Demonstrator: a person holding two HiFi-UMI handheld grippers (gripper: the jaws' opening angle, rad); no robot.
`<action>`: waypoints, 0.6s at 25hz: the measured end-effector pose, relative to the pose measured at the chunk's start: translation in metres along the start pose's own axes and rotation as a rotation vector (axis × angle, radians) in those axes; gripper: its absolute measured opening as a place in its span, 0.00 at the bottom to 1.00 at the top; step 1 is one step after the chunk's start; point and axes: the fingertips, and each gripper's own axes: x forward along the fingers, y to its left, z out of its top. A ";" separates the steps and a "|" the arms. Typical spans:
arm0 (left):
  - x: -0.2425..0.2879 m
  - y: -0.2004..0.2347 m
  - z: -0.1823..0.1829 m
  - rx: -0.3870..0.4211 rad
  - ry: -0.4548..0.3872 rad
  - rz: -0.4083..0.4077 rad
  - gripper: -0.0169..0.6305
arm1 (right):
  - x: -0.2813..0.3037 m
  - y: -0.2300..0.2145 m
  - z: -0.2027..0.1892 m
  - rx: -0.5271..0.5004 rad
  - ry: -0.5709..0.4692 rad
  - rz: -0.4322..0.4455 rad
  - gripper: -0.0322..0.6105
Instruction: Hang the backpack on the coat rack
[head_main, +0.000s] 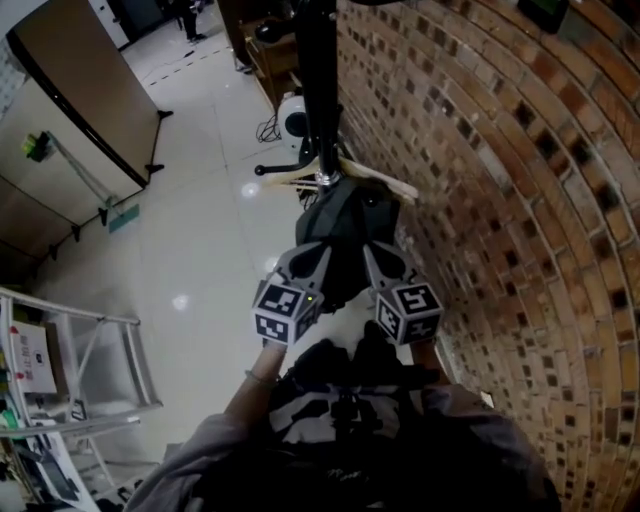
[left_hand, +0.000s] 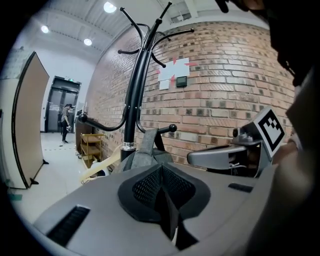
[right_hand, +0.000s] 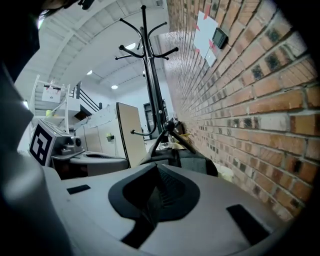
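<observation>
The black coat rack (head_main: 318, 90) stands close to the brick wall, and its curved hooks (left_hand: 150, 37) spread out at the top. A dark grey backpack (head_main: 345, 225) hangs low against the pole. Its top strap goes up to a knobbed lower hook (left_hand: 172, 128). A pale wooden hanger (head_main: 385, 182) sticks out behind it. My left gripper (left_hand: 161, 167) and right gripper (right_hand: 156, 170) are side by side just short of the backpack (left_hand: 142, 152). Both are shut, pads together, and I see nothing between them. In the head view the left gripper (head_main: 318, 252) and right gripper (head_main: 372, 250) point at the bag's lower part.
The brick wall (head_main: 500, 200) runs along the right. A brown partition panel (head_main: 70, 90) and a metal frame (head_main: 100, 360) stand at the left on a glossy floor. A small wooden shelf (left_hand: 90, 145) is beyond the rack, and a person (left_hand: 65, 122) is far down the corridor.
</observation>
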 end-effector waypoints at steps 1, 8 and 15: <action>-0.001 -0.001 -0.001 0.001 0.001 -0.008 0.04 | -0.002 0.002 -0.001 0.003 -0.002 -0.006 0.07; -0.010 -0.009 -0.003 0.017 -0.003 -0.060 0.03 | -0.010 0.013 -0.003 0.009 -0.013 -0.044 0.07; -0.018 -0.014 -0.006 0.014 -0.006 -0.090 0.03 | -0.014 0.024 -0.005 0.014 -0.021 -0.056 0.07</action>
